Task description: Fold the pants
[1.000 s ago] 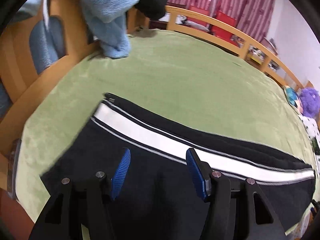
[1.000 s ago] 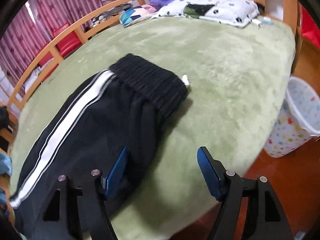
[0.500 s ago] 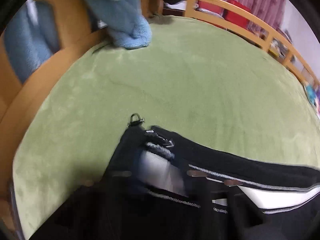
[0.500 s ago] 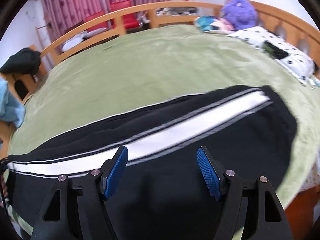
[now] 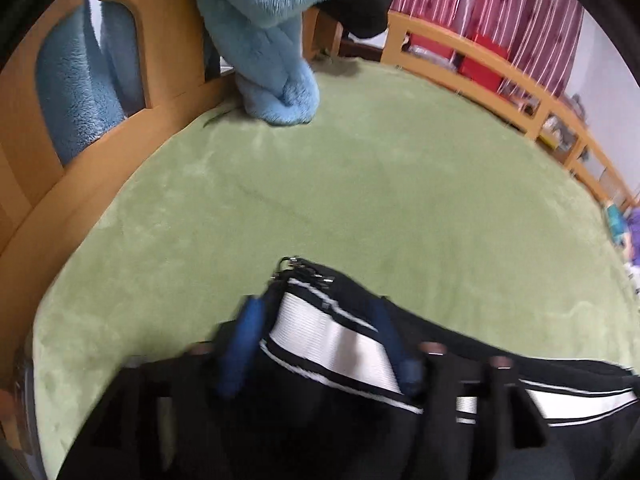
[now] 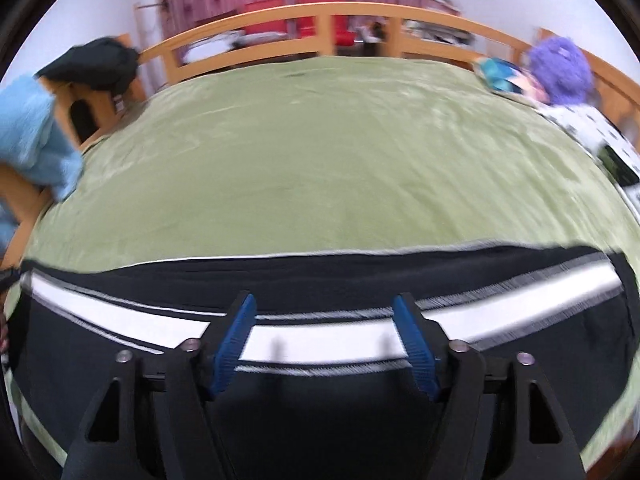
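Black pants with a white side stripe [image 6: 320, 336] lie lengthwise across the near side of the green bed cover. In the left wrist view the cuff end of the pants [image 5: 332, 340], with small zip pulls at its tip, sits between the blue pads of my left gripper [image 5: 320, 344]. The view is blurred, and the pads stand wide on either side of the bunched cuff. My right gripper [image 6: 324, 340] is open and empty, hovering over the stripe at the middle of the pants leg.
A green bed cover [image 5: 380, 184] fills both views. A wooden rail [image 6: 320, 20] runs along the far side. A blue fluffy blanket [image 5: 276, 40] hangs over the footboard. A purple plush toy [image 6: 560, 68] and a spotted pillow [image 6: 592, 128] lie at the right.
My left gripper has moved to the cuff end and the cuff now lies bunched between its pads. My right gripper has swung from the waistband side to over the middle of the leg.
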